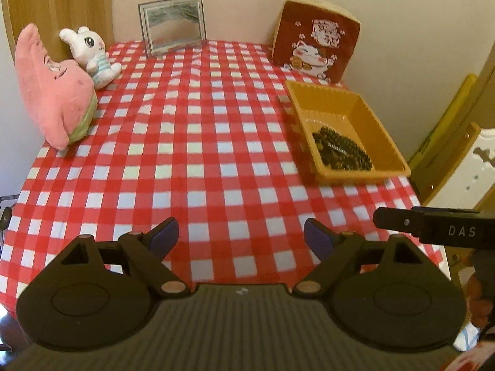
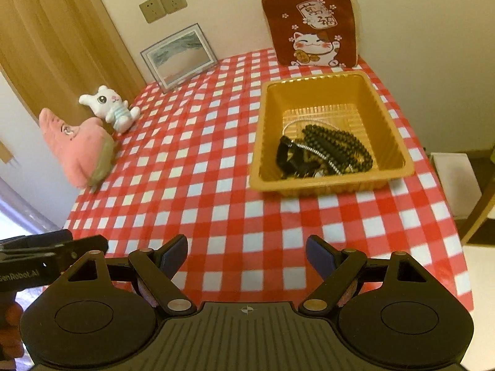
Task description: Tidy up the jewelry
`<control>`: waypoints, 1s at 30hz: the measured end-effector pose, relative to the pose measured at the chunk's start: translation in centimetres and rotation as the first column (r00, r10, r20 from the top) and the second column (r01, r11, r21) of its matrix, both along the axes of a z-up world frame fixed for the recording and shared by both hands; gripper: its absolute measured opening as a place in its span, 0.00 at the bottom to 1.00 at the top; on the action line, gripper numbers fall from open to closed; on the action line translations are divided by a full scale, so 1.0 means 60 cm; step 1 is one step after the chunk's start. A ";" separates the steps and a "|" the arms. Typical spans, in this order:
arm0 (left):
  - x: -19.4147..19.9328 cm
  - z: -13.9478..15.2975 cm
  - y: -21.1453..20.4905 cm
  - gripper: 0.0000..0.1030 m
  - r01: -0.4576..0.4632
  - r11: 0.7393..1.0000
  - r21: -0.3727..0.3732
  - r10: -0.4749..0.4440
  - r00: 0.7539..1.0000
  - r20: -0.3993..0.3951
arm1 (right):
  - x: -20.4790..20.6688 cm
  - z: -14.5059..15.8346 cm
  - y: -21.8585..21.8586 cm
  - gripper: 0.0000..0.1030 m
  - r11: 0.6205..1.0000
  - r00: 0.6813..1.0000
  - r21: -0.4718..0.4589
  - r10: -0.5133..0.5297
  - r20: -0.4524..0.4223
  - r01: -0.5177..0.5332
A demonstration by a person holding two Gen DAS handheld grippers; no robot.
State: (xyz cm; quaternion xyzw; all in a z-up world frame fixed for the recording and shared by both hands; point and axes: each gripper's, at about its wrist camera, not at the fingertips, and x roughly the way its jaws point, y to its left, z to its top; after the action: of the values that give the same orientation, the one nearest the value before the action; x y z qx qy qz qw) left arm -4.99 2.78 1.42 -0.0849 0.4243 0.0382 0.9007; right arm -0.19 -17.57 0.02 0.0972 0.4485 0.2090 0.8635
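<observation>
1. Left wrist view: the left hand-held gripper point(image 1: 241, 235) points down at a slant over the near part of the bench point(image 1: 191, 154), its jaws spread wide and released, with nothing between the blue pads point(image 1: 164, 236) but red-and-white checked cloth.
2. At the right edge of that view, the black body of the right hand-held gripper point(image 1: 433, 224) juts in from the side, level with the left one and just beside it, with part of a hand point(image 1: 478, 296) below it.
3. Right wrist view: the right hand-held gripper point(image 2: 246, 255) is tilted down the same way above the near edge of the bench, jaws wide apart and empty, touching nothing.
4. The left tool's black body shows at the lower left of this view, just beside the right one.
5. Jewelry point(image 2: 324, 151) lies in the tray point(image 2: 393, 117), well ahead of both grippers on the right side of the bench: a heap of dark beads, a black band and a thin silver chain, gathered toward the tray's near end. The far half of the tray floor is bare.
6. Behind the tray a red cat cushion point(image 2: 312, 27) leans on the wall.
7. A framed picture point(image 2: 179, 55) leans at the back.
8. On the left side a white bunny point(image 2: 109, 108) sits beside a pink plush point(image 2: 74, 145).
</observation>
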 end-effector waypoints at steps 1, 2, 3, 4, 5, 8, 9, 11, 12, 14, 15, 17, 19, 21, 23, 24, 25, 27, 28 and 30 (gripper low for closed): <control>-0.004 -0.003 0.002 0.84 0.006 1.000 -0.001 -0.006 1.000 -0.007 | -0.007 0.000 0.005 0.81 1.000 1.000 0.000 0.003 -0.004 -0.003; -0.006 -0.006 0.004 0.84 0.011 1.000 -0.003 -0.011 1.000 -0.013 | -0.013 0.001 0.010 0.81 1.000 1.000 -0.002 0.006 -0.007 -0.006; -0.008 -0.008 0.005 0.84 0.014 1.000 -0.005 -0.015 1.000 -0.018 | -0.017 0.000 0.014 0.81 1.000 1.000 -0.005 0.008 -0.008 -0.008; -0.010 -0.010 0.006 0.84 0.019 1.000 -0.006 -0.019 1.000 -0.021 | -0.023 0.001 0.018 0.81 1.000 1.000 -0.010 0.009 -0.009 -0.010; -0.011 -0.010 0.007 0.84 0.023 1.000 -0.007 -0.023 1.000 -0.021 | -0.027 0.001 0.021 0.81 1.000 1.000 -0.013 0.011 -0.009 -0.011; -0.014 -0.009 0.010 0.84 0.037 0.999 -0.009 -0.037 0.999 -0.017 | -0.034 0.002 0.027 0.81 1.000 1.000 -0.021 0.007 -0.009 -0.007; -0.014 -0.009 0.010 0.84 0.039 0.999 -0.009 -0.040 0.999 -0.016 | -0.035 0.003 0.027 0.81 1.000 1.000 -0.023 0.002 -0.008 -0.002; -0.015 -0.008 0.010 0.84 0.042 0.999 -0.008 -0.042 0.999 -0.013 | -0.037 0.004 0.026 0.81 1.000 1.000 -0.025 -0.005 -0.005 0.005; -0.015 -0.008 0.010 0.84 0.044 0.999 -0.008 -0.044 0.999 -0.012 | -0.037 0.004 0.027 0.81 1.000 1.000 -0.028 -0.006 -0.006 0.006; -0.016 -0.007 0.011 0.84 0.044 0.999 -0.009 -0.044 0.999 -0.009 | -0.037 0.004 0.026 0.81 1.000 1.000 -0.027 -0.001 -0.004 0.001; -0.015 -0.007 0.010 0.84 0.044 0.999 -0.009 -0.044 0.999 -0.009 | -0.036 0.005 0.026 0.81 1.000 1.000 -0.028 0.001 -0.003 -0.001; -0.015 -0.006 0.009 0.84 0.046 0.999 -0.007 -0.046 0.999 -0.008 | -0.036 0.004 0.024 0.81 1.000 1.000 -0.029 0.002 -0.002 -0.002; -0.015 -0.006 0.009 0.84 0.047 0.999 -0.005 -0.047 0.999 -0.004 | -0.036 0.004 0.024 0.81 1.000 1.000 -0.028 0.002 -0.002 -0.002; -0.015 -0.006 0.008 0.84 0.047 0.999 -0.004 -0.047 0.999 -0.004 | -0.036 0.005 0.025 0.81 1.000 1.000 -0.029 0.003 -0.003 -0.003; -0.015 -0.006 0.007 0.84 0.046 0.999 -0.005 -0.046 0.999 -0.004 | -0.035 0.004 0.026 0.81 1.000 1.000 -0.029 0.006 -0.001 -0.006; -0.015 -0.006 0.007 0.84 0.046 0.999 -0.005 -0.046 0.999 -0.004 | -0.035 0.004 0.025 0.81 1.000 1.000 -0.029 0.009 -0.002 -0.009; -0.015 -0.006 0.007 0.84 0.046 0.999 -0.004 -0.046 0.999 -0.004 | -0.035 0.003 0.026 0.81 1.000 1.000 -0.029 0.011 -0.002 -0.011; -0.016 -0.006 0.007 0.84 0.047 0.999 -0.004 -0.047 0.999 -0.003 | -0.036 0.003 0.025 0.81 0.999 1.000 -0.030 0.014 -0.001 -0.014; -0.015 -0.005 0.007 0.84 0.048 0.999 -0.004 -0.048 0.999 -0.003 | -0.036 0.002 0.024 0.81 0.999 1.000 -0.030 0.015 0.000 -0.015; -0.015 -0.004 0.007 0.84 0.049 0.999 -0.004 -0.049 0.999 -0.001 | -0.036 0.002 0.024 0.81 0.999 1.000 -0.030 0.013 0.001 -0.013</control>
State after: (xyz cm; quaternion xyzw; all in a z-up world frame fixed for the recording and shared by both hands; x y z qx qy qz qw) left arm -5.91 3.21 1.17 -0.0761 0.4266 0.0151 0.9011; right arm -2.34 -16.11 0.16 0.0812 0.4518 0.2078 0.8638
